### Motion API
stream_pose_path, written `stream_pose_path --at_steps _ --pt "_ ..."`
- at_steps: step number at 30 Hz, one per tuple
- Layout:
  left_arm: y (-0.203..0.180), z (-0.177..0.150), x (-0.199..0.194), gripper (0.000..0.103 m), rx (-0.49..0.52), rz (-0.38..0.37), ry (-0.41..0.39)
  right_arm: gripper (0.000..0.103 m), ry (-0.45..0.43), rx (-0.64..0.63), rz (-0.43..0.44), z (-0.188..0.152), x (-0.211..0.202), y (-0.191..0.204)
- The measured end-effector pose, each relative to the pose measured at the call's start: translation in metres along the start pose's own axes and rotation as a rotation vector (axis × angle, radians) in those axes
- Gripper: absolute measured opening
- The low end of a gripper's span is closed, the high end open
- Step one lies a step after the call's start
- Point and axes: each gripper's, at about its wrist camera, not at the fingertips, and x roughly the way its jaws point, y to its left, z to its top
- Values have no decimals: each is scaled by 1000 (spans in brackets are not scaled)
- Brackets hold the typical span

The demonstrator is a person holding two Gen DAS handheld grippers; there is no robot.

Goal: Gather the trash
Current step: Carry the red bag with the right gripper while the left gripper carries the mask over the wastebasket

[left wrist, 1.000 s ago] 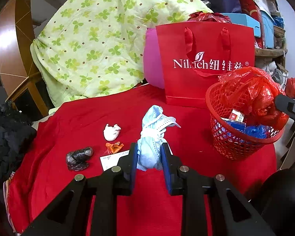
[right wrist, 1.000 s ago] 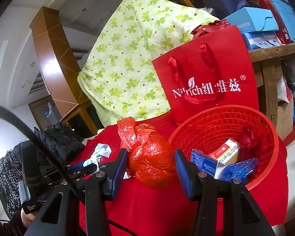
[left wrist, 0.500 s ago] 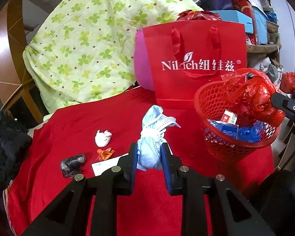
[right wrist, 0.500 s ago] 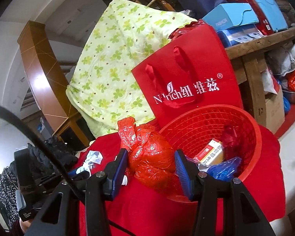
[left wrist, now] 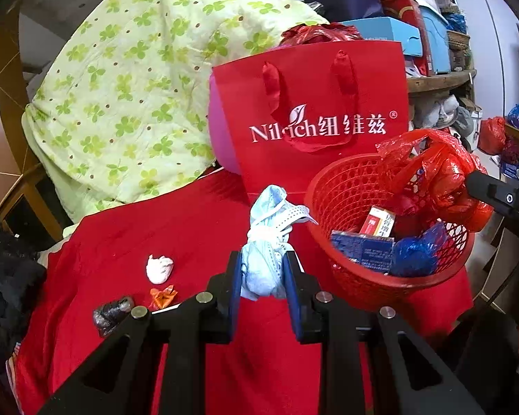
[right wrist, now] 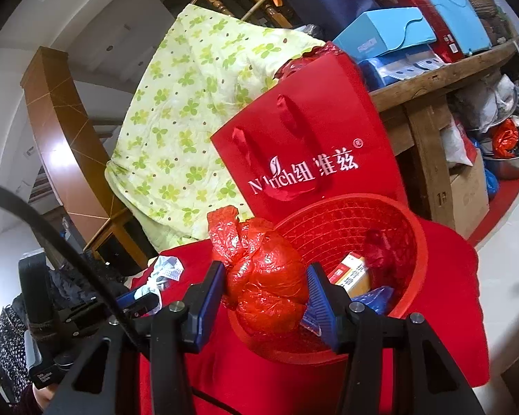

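— Closer to both cameras than a second ago, the red mesh basket (right wrist: 391, 228) is now seen; the knotted red plastic bag (right wrist: 266, 276) has been carried over its near rim.

— How is the bag held?

— It is clamped between the blue ribbed pads of the right gripper (right wrist: 266, 290), crinkled and glossy, bulging between them. Just beyond the fingers, inside the basket, a red-and-white carton (right wrist: 351, 271) and a blue wrapper (right wrist: 373, 297) are seen.

— And the other side?

— The left gripper (left wrist: 262, 276) is closed on a crumpled pale-blue face mask (left wrist: 266, 242), soft and pleated, standing up past the fingertips. To the left of the fingers, on the red tablecloth (left wrist: 176, 228), a white wad (left wrist: 159, 268), an orange scrap (left wrist: 162, 296) and a dark crumpled wrapper (left wrist: 112, 313) are shown only by the left wrist view. Beyond the fingers a stiff red paper gift bag (left wrist: 315, 117) stands, with a green clover-print quilt (left wrist: 128, 97) behind it.
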Motion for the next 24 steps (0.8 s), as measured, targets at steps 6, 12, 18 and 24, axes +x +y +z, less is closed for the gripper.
stream_pose_path --at_steps 6,12,18,24 --pt "-13 9 1 26 24 -17 -12 53 -11 9 -11 3 -6 -6" --pt "-23 16 1 26 40 -29 -22 53 -24 14 -23 6 -12 -11" --pt "-32 23 1 26 49 -42 -32 53 -29 21 -34 10 -16 -18" --pt "-43 29 3 26 59 -61 -37 53 -29 20 -46 13 -18 -24"
